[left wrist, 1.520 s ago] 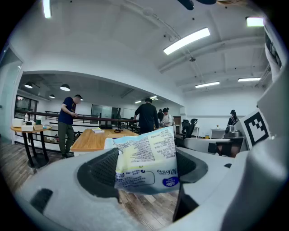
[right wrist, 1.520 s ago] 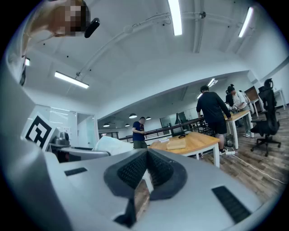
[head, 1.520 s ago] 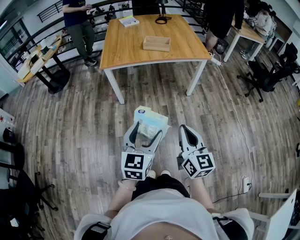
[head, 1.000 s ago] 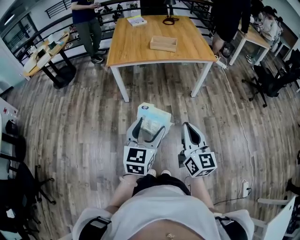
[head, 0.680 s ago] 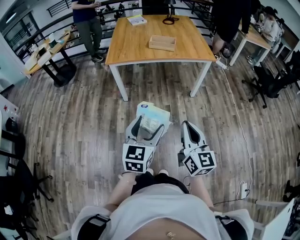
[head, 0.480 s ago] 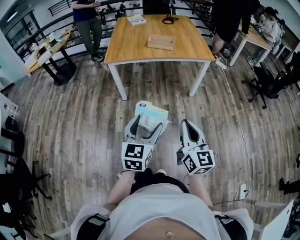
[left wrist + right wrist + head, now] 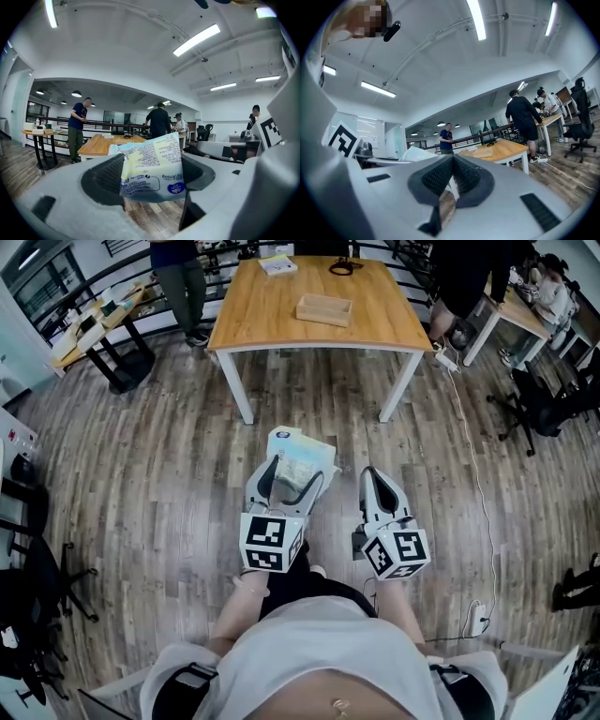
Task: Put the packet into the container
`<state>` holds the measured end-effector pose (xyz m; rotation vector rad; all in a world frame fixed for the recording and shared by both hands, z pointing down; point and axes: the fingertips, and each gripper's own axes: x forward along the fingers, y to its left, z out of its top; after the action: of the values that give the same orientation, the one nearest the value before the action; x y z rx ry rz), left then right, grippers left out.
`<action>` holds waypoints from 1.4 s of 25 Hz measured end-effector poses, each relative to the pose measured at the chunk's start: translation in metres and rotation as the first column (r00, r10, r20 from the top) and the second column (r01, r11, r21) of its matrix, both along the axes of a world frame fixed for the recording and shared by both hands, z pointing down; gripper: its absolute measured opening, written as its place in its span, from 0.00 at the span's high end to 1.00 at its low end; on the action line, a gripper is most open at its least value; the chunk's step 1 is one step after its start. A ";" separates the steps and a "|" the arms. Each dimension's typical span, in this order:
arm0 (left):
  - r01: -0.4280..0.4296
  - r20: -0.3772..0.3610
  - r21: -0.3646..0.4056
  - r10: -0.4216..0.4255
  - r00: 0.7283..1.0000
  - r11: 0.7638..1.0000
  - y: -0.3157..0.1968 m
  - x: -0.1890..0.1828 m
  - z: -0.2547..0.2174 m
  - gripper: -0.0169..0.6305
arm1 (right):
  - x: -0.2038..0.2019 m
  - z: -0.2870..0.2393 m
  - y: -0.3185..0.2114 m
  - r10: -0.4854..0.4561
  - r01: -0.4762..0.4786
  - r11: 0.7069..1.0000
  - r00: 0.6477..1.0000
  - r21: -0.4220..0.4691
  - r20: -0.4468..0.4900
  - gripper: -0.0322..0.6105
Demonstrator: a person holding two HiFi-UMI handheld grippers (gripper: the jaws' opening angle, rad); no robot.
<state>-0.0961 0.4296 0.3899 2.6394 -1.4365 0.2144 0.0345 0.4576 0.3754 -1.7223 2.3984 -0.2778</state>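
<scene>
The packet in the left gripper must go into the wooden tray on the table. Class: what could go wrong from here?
1. The packet is soft and juts well past the tips of the left gripper; it could sag or slip while carried.
2. The wooden tray is shallow and far off on the table; a careless release could miss it.
3. A white cable trails over the floor beside the table; the person might trip on it.

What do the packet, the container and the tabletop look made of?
Packet: probably thin plastic film, glossy and crinkled, with printed text.
Container: looks like pale wood or board, matte, a shallow open box.
Tabletop: wood or wood-look laminate, smooth, orange-brown.
</scene>
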 end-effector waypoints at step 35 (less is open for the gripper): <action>-0.047 -0.018 0.000 0.047 0.999 0.999 -0.148 0.027 -0.003 0.42 | 0.017 0.000 -0.144 0.025 -0.025 0.999 1.000 -0.021 -0.003 0.93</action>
<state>-0.0694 0.2817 0.3866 2.6699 -1.3694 0.1958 0.0515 0.3141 0.3751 -1.7611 2.3830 -0.2985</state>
